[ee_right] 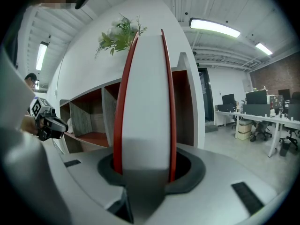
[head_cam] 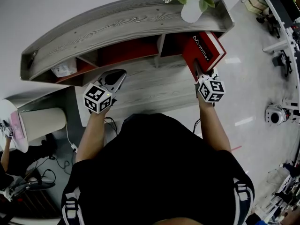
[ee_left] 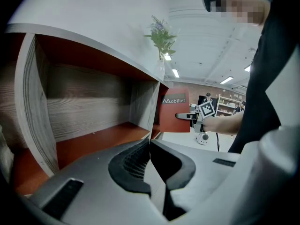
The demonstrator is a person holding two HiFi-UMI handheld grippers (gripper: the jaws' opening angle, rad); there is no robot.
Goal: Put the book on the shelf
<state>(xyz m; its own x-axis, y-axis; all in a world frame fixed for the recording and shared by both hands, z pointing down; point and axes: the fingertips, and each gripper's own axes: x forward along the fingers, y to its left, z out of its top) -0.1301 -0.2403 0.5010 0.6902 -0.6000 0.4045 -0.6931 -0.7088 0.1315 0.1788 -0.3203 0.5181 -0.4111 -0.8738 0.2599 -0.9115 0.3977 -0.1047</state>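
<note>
A red book [head_cam: 205, 50] with white lettering on its cover stands upright at the mouth of the right compartment of the grey wooden shelf [head_cam: 117, 25]. My right gripper [head_cam: 200, 71] is shut on the book's lower edge. In the right gripper view the book [ee_right: 143, 93] fills the middle, white page edge toward me, between the jaws of the right gripper [ee_right: 143, 168]. My left gripper [head_cam: 122, 74] is shut and empty, in front of the middle compartment. In the left gripper view, the left gripper [ee_left: 150, 143] faces a red-lined compartment, with the book [ee_left: 172, 111] far off to the right.
A white vase with green plants [head_cam: 191, 6] stands on the shelf's top above the book. A small white item [head_cam: 63, 70] lies in the left compartment. A lower shelf board [head_cam: 154, 86] juts toward me. A small white robot [head_cam: 273, 115] stands on the floor at right.
</note>
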